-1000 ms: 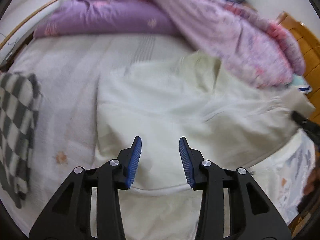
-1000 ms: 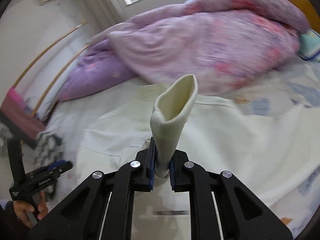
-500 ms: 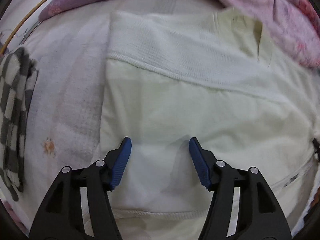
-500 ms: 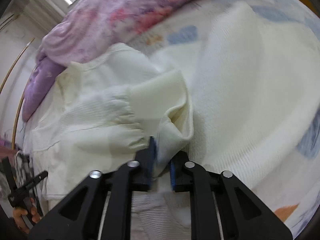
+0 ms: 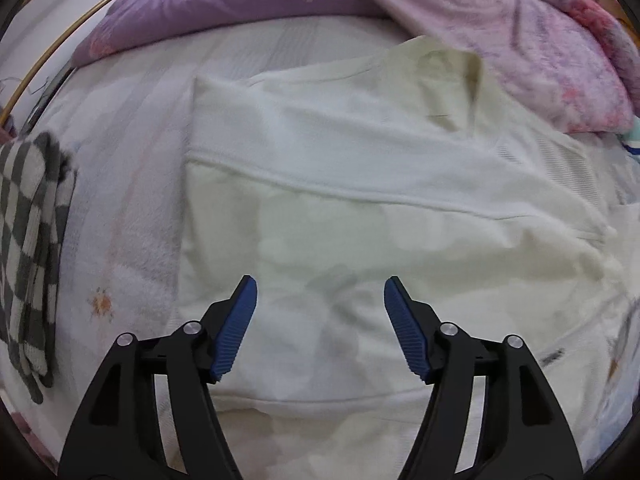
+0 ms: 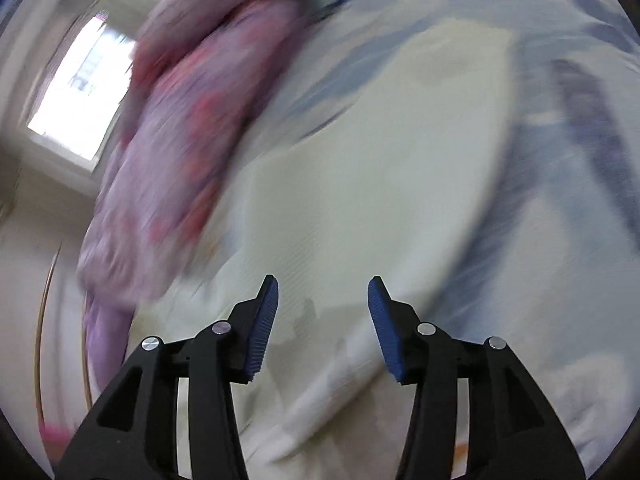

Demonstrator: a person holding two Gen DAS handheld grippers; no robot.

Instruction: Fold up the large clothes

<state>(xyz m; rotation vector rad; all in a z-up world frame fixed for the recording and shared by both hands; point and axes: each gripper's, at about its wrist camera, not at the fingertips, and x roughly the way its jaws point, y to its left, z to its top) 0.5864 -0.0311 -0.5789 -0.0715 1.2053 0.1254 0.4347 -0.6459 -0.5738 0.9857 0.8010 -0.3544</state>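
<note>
A large cream sweatshirt lies spread on the bed, one sleeve folded across its body. My left gripper points down over its lower part; its jaws are opening and nothing is between the blue pads. The right wrist view is blurred by motion: the same cream garment fills the middle. My right gripper hangs above it, its jaws opening, with no cloth between the pads.
A pink and purple quilt is heaped along the far side of the bed. A black-and-white checked cloth lies at the left edge. A white patterned bedsheet covers the bed. A window shows at the right view's left.
My right gripper carried the sleeve cuff over the garment, let it go and swung away, rolling. My left gripper widened and sank closer to the garment.
</note>
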